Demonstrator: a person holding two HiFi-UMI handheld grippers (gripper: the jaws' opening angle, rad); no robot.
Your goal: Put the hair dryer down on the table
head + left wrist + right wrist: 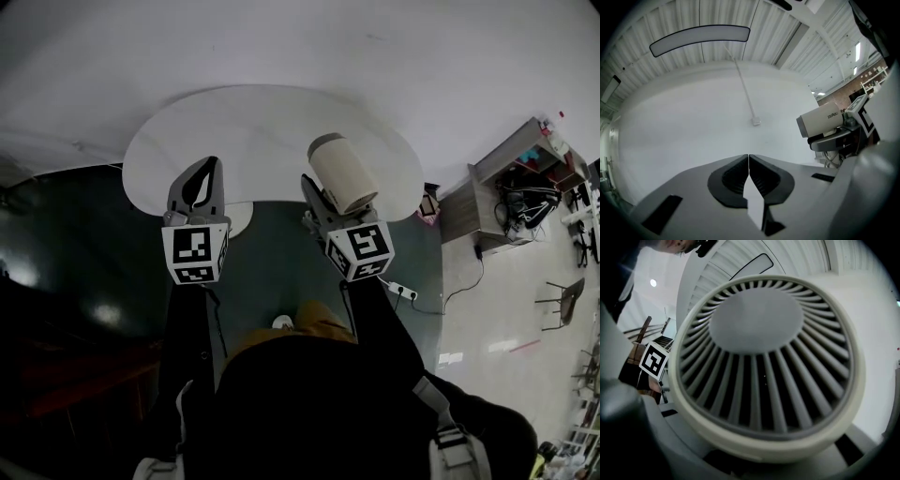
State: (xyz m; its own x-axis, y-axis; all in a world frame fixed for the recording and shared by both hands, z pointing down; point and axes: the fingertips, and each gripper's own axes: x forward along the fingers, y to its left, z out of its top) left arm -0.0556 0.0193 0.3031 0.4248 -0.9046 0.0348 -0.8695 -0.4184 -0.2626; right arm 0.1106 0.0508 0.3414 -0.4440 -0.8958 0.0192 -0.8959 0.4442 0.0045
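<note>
Okay, we count one hair dryer (342,173), two grippers, one table (262,122). The right gripper (319,202) is clamped on the hair dryer, and the cream barrel sticks out past its jaws. In the head view the dryer sits over the near edge of the white rounded table; we cannot tell if it touches the top. In the right gripper view the dryer's round ribbed grille fills nearly the whole picture. The left gripper (212,169) has its jaws pressed together with nothing between them, and is beside the right one, apart from the dryer. We see two marker cubes, one on each gripper. On the floor to the right we see one power strip (401,291) and one shelf unit (506,187).
</note>
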